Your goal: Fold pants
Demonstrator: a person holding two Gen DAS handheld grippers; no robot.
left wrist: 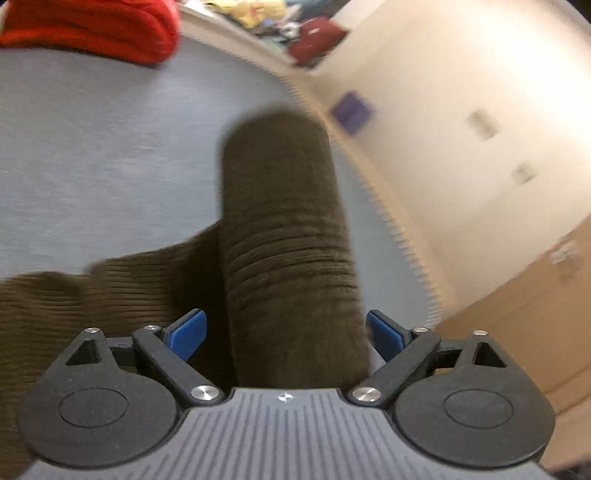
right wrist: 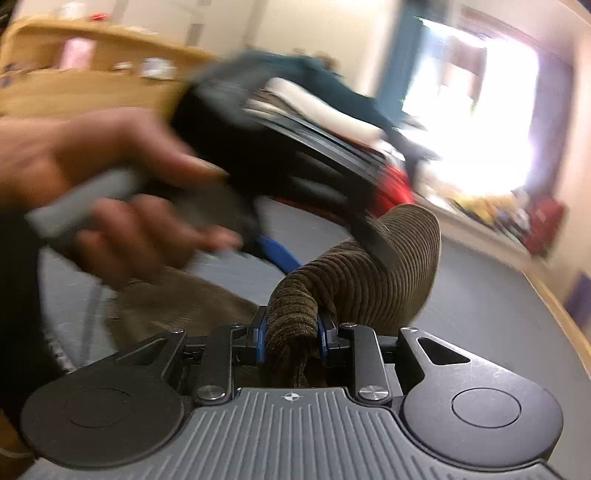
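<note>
The brown corduroy pants [left wrist: 284, 236] lie on a grey table [left wrist: 110, 147]. In the left wrist view one leg runs forward between the wide-apart blue pads [left wrist: 188, 334] of my left gripper [left wrist: 286, 332], which is open; the cloth passes between the pads without being pinched. More pants cloth spreads to the left [left wrist: 92, 295]. In the right wrist view my right gripper [right wrist: 291, 332] is shut on a bunched fold of the pants [right wrist: 354, 273]. The left gripper [right wrist: 280, 162], held in a hand [right wrist: 110, 184], is blurred and hovers over the lifted cloth.
A red garment [left wrist: 92, 26] lies at the table's far left. The table's edge [left wrist: 388, 206] curves to the right, with floor beyond. A purple block [left wrist: 351, 110] and a red bag [left wrist: 317, 40] lie on the floor. A wooden shelf [right wrist: 92, 74] stands behind.
</note>
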